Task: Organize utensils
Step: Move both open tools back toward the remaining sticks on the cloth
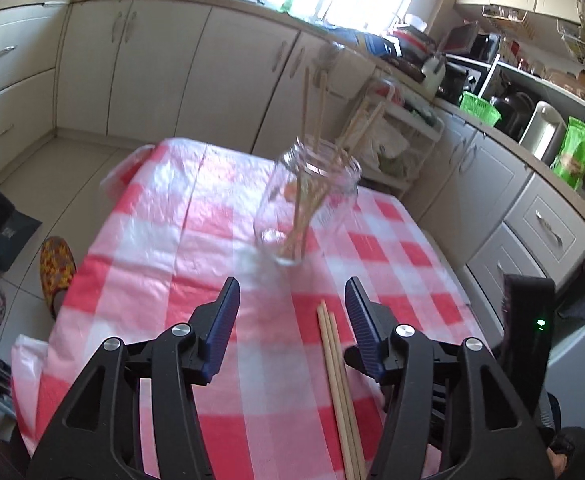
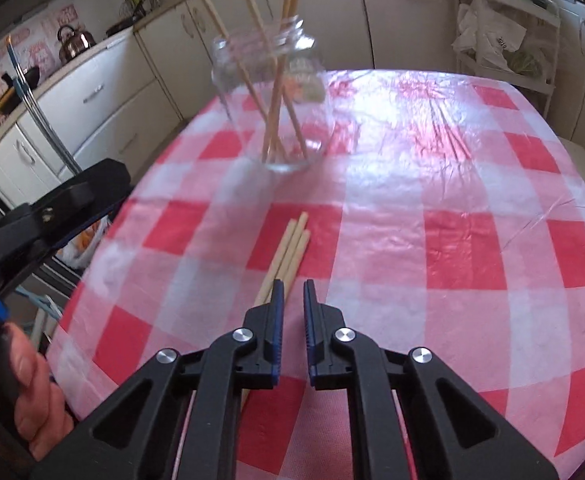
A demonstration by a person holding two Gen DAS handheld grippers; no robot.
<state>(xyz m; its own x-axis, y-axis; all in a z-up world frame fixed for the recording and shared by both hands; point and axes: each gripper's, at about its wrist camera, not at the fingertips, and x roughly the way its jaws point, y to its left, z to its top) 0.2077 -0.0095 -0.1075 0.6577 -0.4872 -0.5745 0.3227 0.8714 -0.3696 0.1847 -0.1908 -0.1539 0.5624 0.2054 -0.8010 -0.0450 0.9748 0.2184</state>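
A: State of the left tool (image 1: 291, 282)?

B: Was open, with a wide gap between the pads. Gripped nothing. Hovered above the counter (image 1: 152, 240), pointed toward the glass jar (image 1: 308, 200).

A: And the right tool (image 2: 293, 283)?

B: Was almost closed, with only a narrow slit between the jaws. Held nothing in that slit; showed only the checked cloth (image 2: 432, 200) through it.

A: Place of the loose chopsticks (image 2: 288, 252)?

B: Lay flat on the counter as a tight bundle, side by side, tips toward the jar. Lay just in front of the right tool and passed partly under its left finger. Seen from the left wrist, lay below the gap of the left tool, nearer to its right finger.

A: Place of the jar?

B: Stood upright on the cloth, well apart from the bundle, farther across the counter. Held several standing chopsticks (image 2: 252, 20) already, leaned on the rim at different angles. Looked blurred in both views, so could not count them surely.

A: Reason for such arrangement?

B: Probably served as the holder, to keep the sticks standing together. Probably left the bundle near the front edge for easy reach. Judged the task as partly done, with the bundle not yet moved.

A: Reason for the narrow right tool?

B: Perhaps was set for pinching a thin stick. Could not tell more.
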